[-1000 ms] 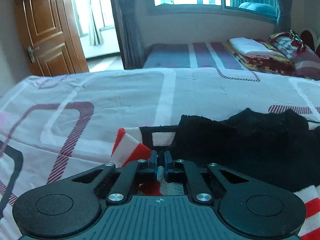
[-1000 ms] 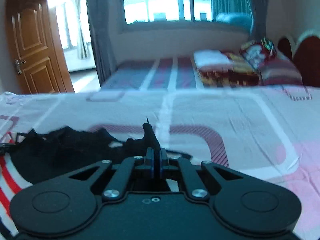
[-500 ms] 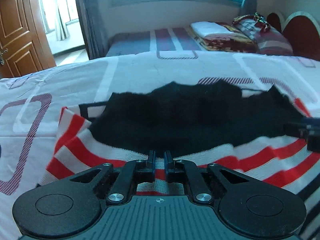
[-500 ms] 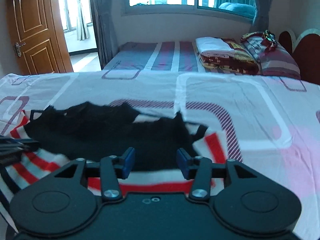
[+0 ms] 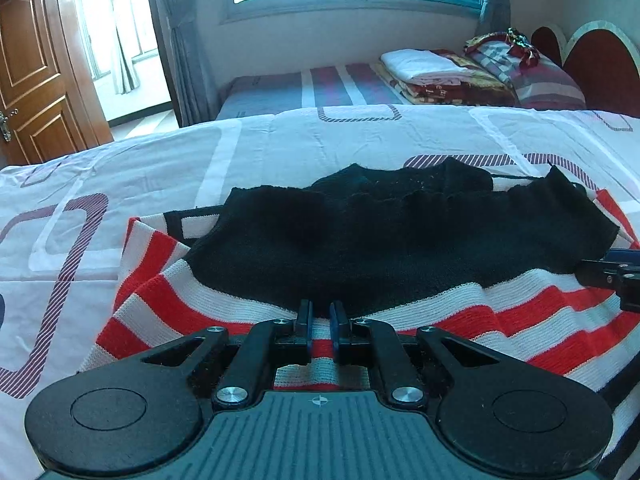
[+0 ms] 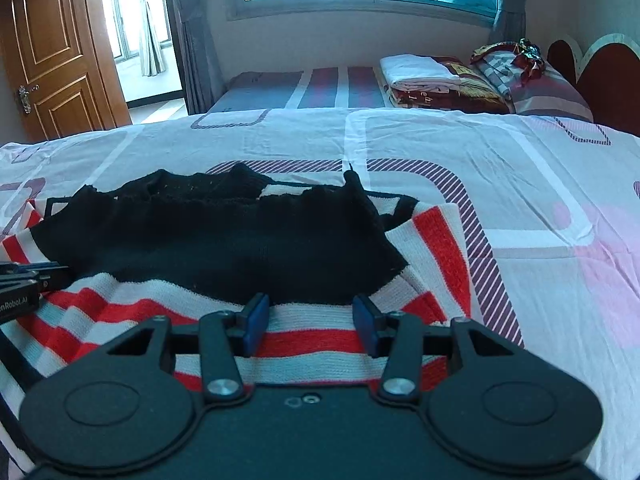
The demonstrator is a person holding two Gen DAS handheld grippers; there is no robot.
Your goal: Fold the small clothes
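On the bedsheet point(image 5: 120, 168) lies the striped sweater point(image 5: 460, 316), its black part folded over the stripes. Left gripper point(image 5: 320, 330) is nearly closed, pinching the near hem. Right gripper point(image 6: 308, 322) stands half open above the hem, holding nothing.

I count one knitted garment point(image 5: 420, 240), black with red and white stripes, on the near bed's pale patterned sheet point(image 5: 132, 168), and two black grippers, the left point(image 5: 320, 320) and the right point(image 6: 310, 312). Farther off I see two beds in all, one brown panelled wooden door point(image 6: 56, 56) at far left, and one stack of folded blankets point(image 6: 436, 80) at far right.
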